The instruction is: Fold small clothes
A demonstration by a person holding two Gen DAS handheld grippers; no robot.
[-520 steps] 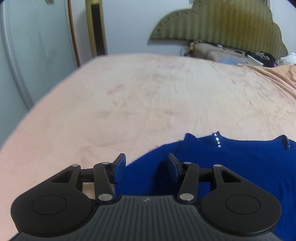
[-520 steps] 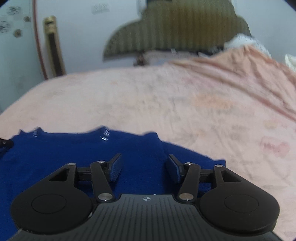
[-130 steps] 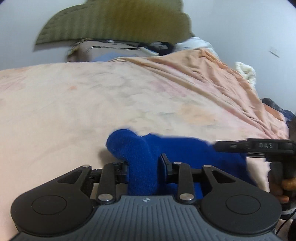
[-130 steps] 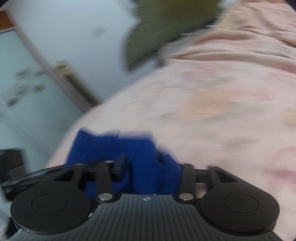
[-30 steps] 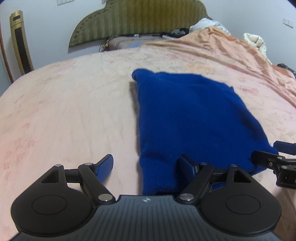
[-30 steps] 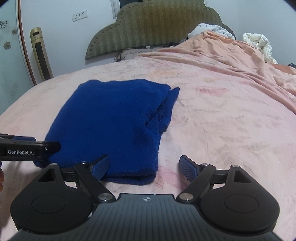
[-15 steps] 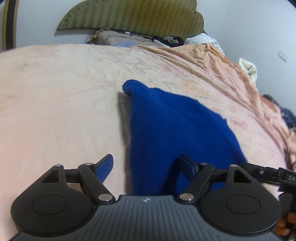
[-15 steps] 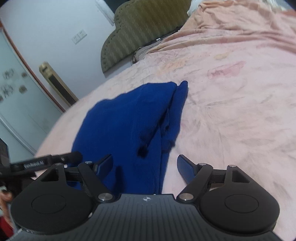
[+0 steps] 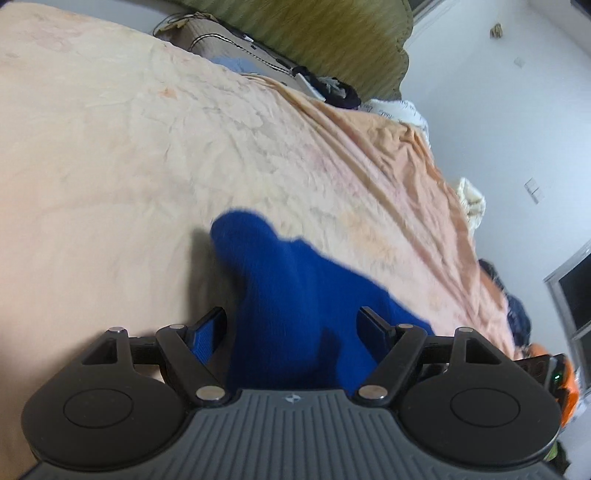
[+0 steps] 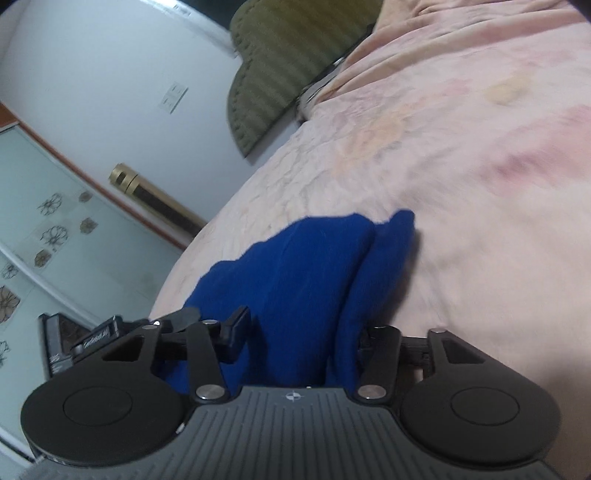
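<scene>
In the left wrist view, the left gripper (image 9: 293, 325) has its fingers (image 9: 208, 330) spread wide, straddling the near end of the blue sweater (image 9: 295, 291); the cloth fills the gap between them, but neither pad can be seen pressing on it. The sweater lies folded on the bed (image 9: 129, 166), running from 6 o'clock up to a rounded tip near the frame's centre, with a dark shadow along its 9 o'clock side. The green headboard (image 9: 314, 29) sits at 12 o'clock, a pale bundle (image 9: 471, 201) at 3 o'clock by the wall. At 4 o'clock part of the other tool and something orange show, too cut off to read. In the right wrist view, the right gripper (image 10: 301, 334) is also spread, the sweater (image 10: 306, 280) bunched between the fingers (image 10: 236, 330) and touching the one at 4 o'clock; a firm pinch cannot be told. The garment stretches toward 1 o'clock over the pink bed (image 10: 480, 166). The left gripper's tip (image 10: 103, 334) shows at 8 o'clock, a gold heater (image 10: 155, 205) at 10 o'clock, the headboard (image 10: 280, 62) at 12 o'clock.
</scene>
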